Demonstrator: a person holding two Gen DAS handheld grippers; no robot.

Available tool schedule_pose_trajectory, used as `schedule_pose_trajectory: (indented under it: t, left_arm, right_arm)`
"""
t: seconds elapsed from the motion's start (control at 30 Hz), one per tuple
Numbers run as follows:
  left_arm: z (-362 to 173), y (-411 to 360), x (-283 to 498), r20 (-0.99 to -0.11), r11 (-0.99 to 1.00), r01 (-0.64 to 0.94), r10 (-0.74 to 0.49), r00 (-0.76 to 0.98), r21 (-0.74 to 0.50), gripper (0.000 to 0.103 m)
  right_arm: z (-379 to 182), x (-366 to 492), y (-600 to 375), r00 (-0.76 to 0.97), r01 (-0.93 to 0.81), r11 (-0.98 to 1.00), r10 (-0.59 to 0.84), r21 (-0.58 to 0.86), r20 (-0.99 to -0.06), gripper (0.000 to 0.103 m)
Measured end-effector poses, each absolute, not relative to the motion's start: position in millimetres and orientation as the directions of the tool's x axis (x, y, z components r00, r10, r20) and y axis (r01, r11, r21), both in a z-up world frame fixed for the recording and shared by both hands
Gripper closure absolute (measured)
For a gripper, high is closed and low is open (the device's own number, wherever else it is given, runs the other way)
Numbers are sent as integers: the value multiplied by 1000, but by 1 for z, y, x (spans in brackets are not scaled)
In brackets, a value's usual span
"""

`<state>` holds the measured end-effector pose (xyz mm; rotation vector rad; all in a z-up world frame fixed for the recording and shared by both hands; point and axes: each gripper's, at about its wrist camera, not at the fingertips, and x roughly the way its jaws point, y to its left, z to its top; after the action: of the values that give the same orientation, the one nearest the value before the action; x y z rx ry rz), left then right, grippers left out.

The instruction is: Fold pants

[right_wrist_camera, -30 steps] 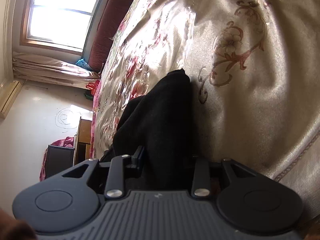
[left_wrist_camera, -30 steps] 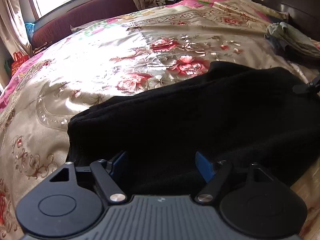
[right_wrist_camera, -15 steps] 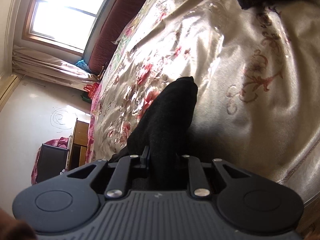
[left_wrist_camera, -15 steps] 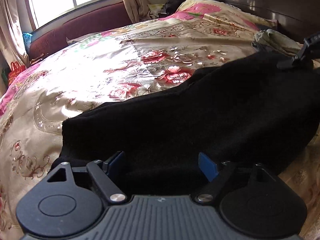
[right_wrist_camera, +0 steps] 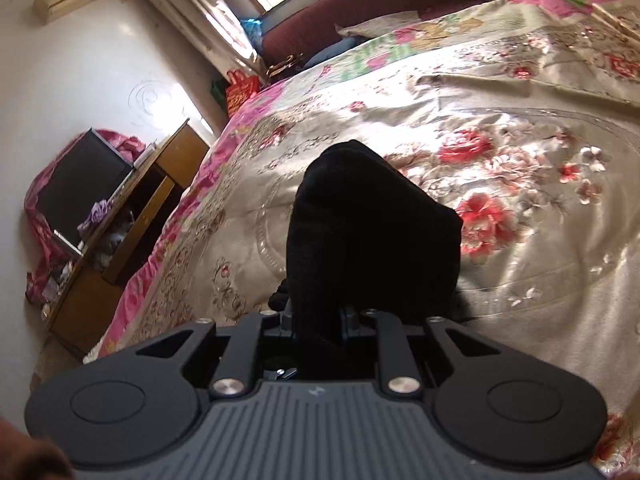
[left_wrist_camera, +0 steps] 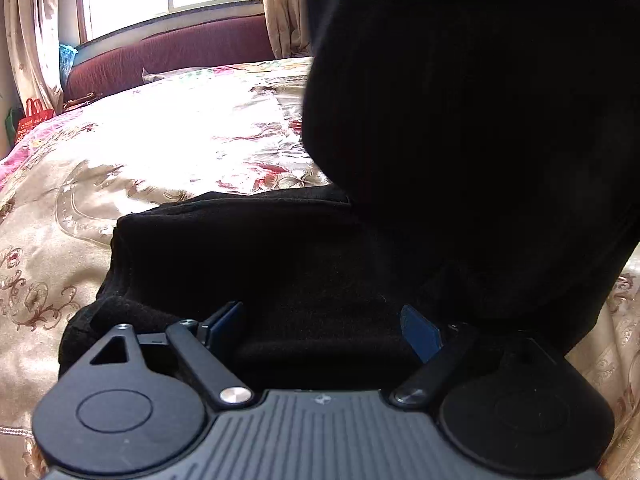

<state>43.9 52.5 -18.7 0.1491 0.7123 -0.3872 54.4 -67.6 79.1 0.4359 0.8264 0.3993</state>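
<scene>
Folding the lifted half over is where this could slip: the right tool [right_wrist_camera: 318, 316] is nearly closed, pinching a bunch of the black pants [left_wrist_camera: 280, 256], and only that narrow pinch carries the raised cloth. If the thick knit slides out from between the jaws, the flap would likely drop crooked or bunch on the layer below. The left tool [left_wrist_camera: 322, 330] is wide and its jaws are opening, with the near edge of the pants lying between its blue fingers [left_wrist_camera: 420, 332] but not pressed, so nothing anchors that lower layer; a pull from the right could drag it across the slick floral bedspread [left_wrist_camera: 160, 152]. Hanging cloth also blocks much of the left view.

Count: one pair of pants, partly lying on the bed and partly raised; two tools; one bedspread.
</scene>
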Motion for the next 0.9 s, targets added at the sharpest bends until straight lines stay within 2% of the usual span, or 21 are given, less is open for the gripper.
schedule_pose_trajectory:
  t: [0.17,0.4,0.9]
  left_arm:
    - [-10,71,33,-650,921,386,-319,689,-43,5]
    - [-3,110,18,-623,921,342,-379,684,-185,5]
    - [3,154,1,-615,922,279,-386,687,-267,6]
  right_arm:
    - [47,71,-1,550,-226,856,506,465,-664,84]
    - [30,89,11,512,-175,846,515,504,-687,84]
    - [22,108,48,517,-132,884,448,449,-730,82]
